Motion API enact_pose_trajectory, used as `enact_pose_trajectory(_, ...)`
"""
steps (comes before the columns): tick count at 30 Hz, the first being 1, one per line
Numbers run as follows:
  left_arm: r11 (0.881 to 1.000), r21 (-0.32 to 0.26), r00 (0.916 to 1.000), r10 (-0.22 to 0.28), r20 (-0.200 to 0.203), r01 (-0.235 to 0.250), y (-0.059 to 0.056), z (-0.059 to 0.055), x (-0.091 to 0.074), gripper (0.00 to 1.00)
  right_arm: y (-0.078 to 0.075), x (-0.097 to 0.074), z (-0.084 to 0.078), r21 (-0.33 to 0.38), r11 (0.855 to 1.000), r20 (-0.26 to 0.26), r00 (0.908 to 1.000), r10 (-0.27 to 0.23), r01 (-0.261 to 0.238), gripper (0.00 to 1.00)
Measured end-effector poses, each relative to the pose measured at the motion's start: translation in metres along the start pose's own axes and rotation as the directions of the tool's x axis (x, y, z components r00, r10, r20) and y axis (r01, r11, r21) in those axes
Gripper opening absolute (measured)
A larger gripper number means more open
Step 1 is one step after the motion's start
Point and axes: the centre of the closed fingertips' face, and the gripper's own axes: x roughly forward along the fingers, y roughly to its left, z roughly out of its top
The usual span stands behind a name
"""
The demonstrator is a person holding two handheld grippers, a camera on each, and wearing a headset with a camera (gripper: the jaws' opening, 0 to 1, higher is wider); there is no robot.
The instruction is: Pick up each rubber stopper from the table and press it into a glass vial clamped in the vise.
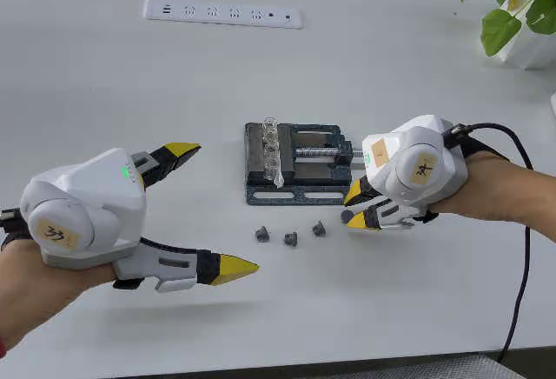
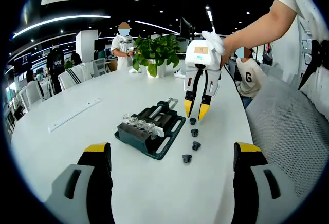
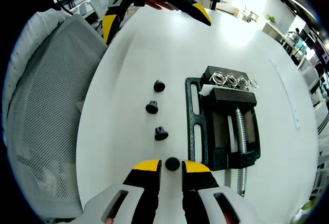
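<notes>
Rubber stoppers (image 3: 161, 132), four of them, lie loose on the worktop (image 3: 128, 54), and the nearest one sits right between the tips of my right tool (image 3: 171, 172). The other three run in a line ahead of that tool, a touch to its left. Its jaws stand only narrowly parted, straddling the stopper with a sliver of gap on either side; I judge they grip nothing yet. The vise (image 3: 226, 131) lies just to the right of those tips, and the glass vials (image 3: 234, 80) are clamped in a row at its far end, all unplugged as far as I can see. My left tool (image 1: 217, 208) hovers well off, jaws spread wide and empty. I read this as the first pick. Next I should close squarely on the stopper, lift it, and carry it forward and right over a vial mouth, keeping it upright for the press.
</notes>
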Motion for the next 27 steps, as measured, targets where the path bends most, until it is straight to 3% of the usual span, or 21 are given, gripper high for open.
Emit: enact_pose_trajectory(27,1.000,-0.015,0.9999,0.011,0.009,-0.010,0.0039,-0.0012,-0.0018,0.99,-0.0035,0.0054,-0.0052,-0.041,0.999,-0.045,0.9988,0.020,-0.022,0.08)
